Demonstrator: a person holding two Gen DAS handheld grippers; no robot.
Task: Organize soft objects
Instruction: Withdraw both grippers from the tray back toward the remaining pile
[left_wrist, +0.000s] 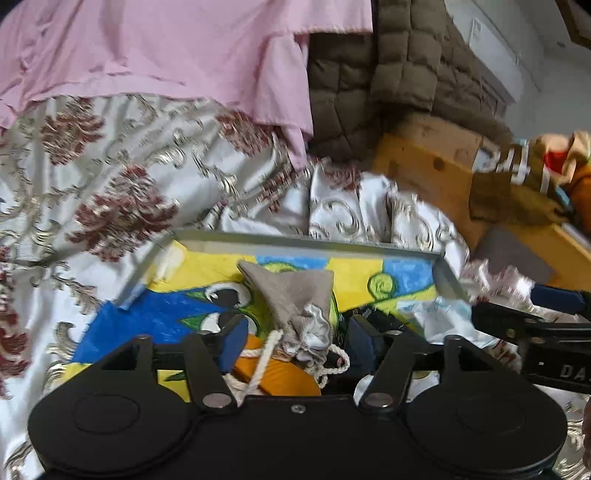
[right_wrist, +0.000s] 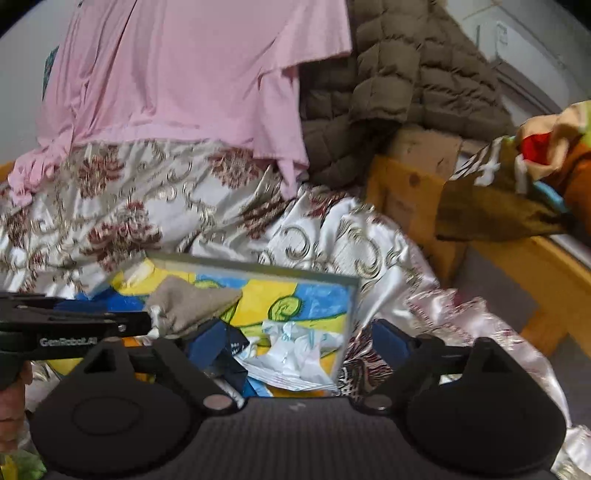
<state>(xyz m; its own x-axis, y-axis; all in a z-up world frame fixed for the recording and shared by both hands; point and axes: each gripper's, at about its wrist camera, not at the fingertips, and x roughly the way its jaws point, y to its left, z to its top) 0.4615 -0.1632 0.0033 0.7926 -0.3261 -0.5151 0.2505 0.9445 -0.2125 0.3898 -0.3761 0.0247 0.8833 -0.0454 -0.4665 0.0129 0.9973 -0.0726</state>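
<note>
One grey tray (left_wrist: 303, 243) with a painted yellow and blue floor lies on one flowered bedcover (left_wrist: 122, 192). In the tray there is one grey drawstring pouch (left_wrist: 295, 295) with a white cord, and one crumpled white wrapper (right_wrist: 295, 354) near its right wall. The left gripper (left_wrist: 295, 341) has its two fingers apart on both sides of the pouch's neck, not pressing it. The right gripper (right_wrist: 306, 343) stands wide apart over the wrapper and holds nothing. Behind, one pink garment (right_wrist: 192, 85) and one brown quilted jacket (right_wrist: 399, 85) lie.
</note>
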